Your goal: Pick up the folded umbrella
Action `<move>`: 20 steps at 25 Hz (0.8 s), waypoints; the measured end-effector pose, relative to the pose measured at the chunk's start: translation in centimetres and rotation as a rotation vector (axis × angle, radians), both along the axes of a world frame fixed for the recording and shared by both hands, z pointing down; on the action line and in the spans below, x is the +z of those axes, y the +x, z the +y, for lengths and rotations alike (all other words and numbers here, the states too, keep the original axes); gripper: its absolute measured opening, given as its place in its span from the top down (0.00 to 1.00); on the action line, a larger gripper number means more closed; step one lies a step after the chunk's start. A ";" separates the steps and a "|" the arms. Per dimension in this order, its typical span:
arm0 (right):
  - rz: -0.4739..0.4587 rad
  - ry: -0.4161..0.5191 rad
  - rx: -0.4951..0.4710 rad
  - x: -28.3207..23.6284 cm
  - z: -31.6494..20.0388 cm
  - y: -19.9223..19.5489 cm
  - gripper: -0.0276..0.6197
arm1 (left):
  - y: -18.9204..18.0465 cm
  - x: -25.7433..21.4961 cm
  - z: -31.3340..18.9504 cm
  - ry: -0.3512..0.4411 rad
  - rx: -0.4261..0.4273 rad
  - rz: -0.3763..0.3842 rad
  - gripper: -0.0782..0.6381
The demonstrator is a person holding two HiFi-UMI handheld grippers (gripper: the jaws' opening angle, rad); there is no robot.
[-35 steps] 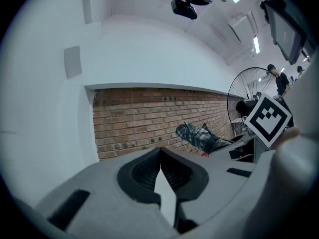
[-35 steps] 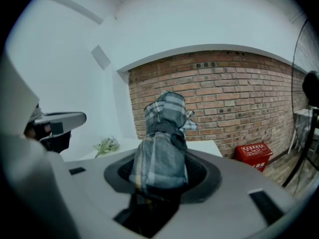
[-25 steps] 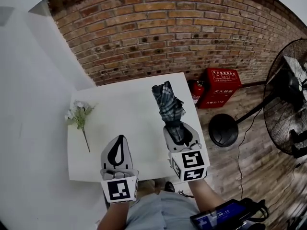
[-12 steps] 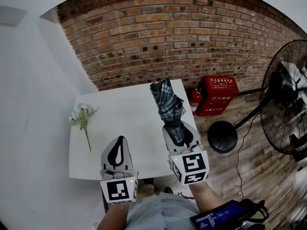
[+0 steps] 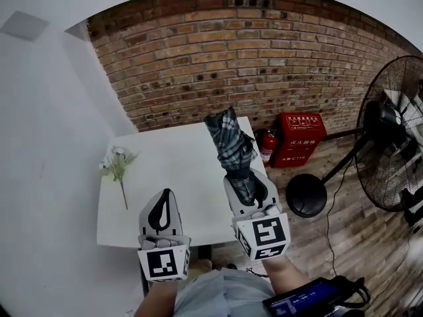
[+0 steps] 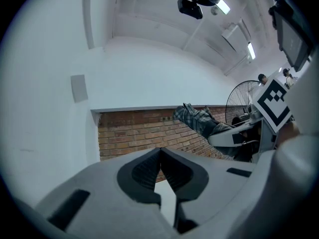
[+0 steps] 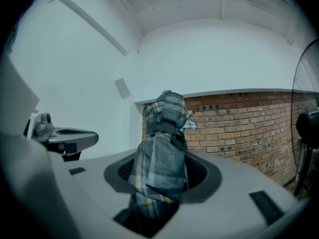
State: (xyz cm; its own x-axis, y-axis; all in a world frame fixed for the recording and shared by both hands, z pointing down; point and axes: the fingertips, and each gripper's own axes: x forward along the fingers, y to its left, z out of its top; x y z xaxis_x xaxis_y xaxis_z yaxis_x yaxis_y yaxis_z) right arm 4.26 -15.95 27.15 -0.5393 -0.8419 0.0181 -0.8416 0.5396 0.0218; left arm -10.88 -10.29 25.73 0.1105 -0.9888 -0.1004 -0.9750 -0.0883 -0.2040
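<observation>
The folded umbrella, grey-green plaid fabric, sticks out forward from my right gripper, whose jaws are shut on its lower part; it is held in the air above the white table. In the right gripper view the umbrella fills the gap between the pads and points toward the brick wall. My left gripper hangs over the table's near edge, shut, with nothing in it; its tips meet in the left gripper view, where the umbrella shows at the right.
A sprig of white flowers lies on the table's left side. Behind the table is a brick wall. On the floor at the right stand a red box, a fire extinguisher and a large standing fan with a round base.
Both grippers have risen, the right one carrying the umbrella higher off the table. The table now looks farther below, and more of the wall and ceiling is in view.
</observation>
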 end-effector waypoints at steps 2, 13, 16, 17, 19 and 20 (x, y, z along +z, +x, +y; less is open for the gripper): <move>0.003 0.021 -0.003 -0.5 0.5 0.2 0.66 | 0.1 -0.3 0.3 0.009 -0.003 0.003 0.88; -0.009 0.106 0.013 -3.1 2.7 1.4 0.66 | 0.7 -2.2 1.6 0.059 0.003 0.003 0.88; -0.013 0.131 0.011 -3.8 3.4 1.5 0.66 | 0.8 -3.0 2.2 0.077 -0.002 0.001 0.88; -0.013 0.139 0.010 -3.9 3.6 1.5 0.66 | 0.8 -3.2 2.4 0.086 -0.004 -0.003 0.88; -0.012 0.151 0.008 -4.1 4.1 1.5 0.66 | 0.7 -3.5 2.8 0.097 -0.010 -0.007 0.88; -0.010 0.154 0.008 -4.1 4.3 1.5 0.66 | 0.6 -3.6 2.9 0.100 -0.013 -0.006 0.88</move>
State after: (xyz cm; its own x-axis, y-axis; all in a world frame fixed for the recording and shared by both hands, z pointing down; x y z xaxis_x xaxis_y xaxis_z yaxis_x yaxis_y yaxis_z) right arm 5.74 -11.70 23.00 -0.5321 -0.8386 -0.1169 -0.8465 0.5237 0.0957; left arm -10.30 -7.42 22.12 0.0985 -0.9753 -0.1977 -0.9746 -0.0544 -0.2174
